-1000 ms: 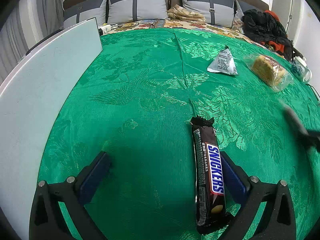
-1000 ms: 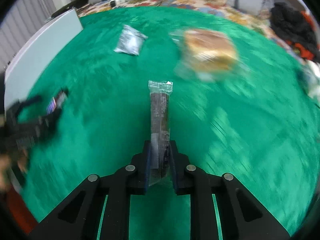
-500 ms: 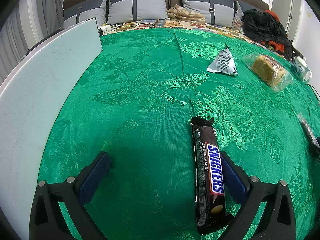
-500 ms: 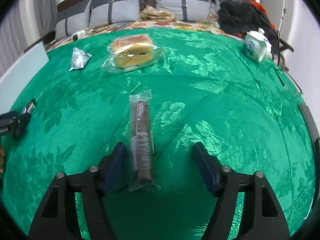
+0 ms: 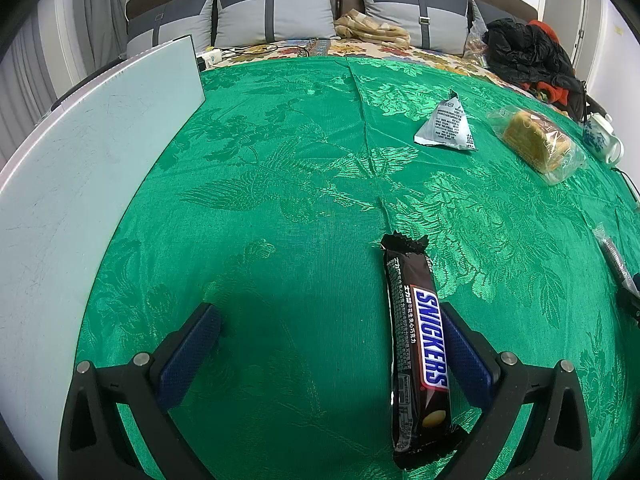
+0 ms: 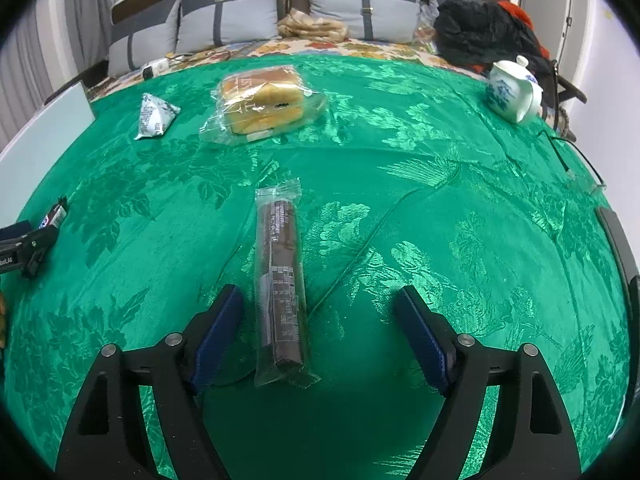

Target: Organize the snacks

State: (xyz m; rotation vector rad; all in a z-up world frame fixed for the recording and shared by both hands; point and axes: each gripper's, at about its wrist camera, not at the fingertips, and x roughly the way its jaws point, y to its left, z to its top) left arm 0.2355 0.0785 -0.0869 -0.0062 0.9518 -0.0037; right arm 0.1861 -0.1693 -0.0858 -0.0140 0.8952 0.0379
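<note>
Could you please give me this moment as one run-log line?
left gripper: open, Snickers bar beside right finger | right gripper: open, clear-wrapped chocolate bar lying between fingers

Left gripper (image 5: 328,344) spread wide over green patterned cloth (image 5: 280,200), blue pads well apart. Snickers bar (image 5: 418,336) flat on the cloth between the fingers, lying along them, close against the right-hand pad (image 5: 464,356) and well clear of the left-hand one. Pale board (image 5: 80,184) along the cloth's edge, off to the gripper's left. Ahead and to the right, a silver triangular packet (image 5: 448,126); farther right, bagged bread (image 5: 536,142); beyond that, a white-and-blue teapot (image 5: 602,140). A clear-wrapped dark bar (image 5: 614,256) at the far right edge.
</note>
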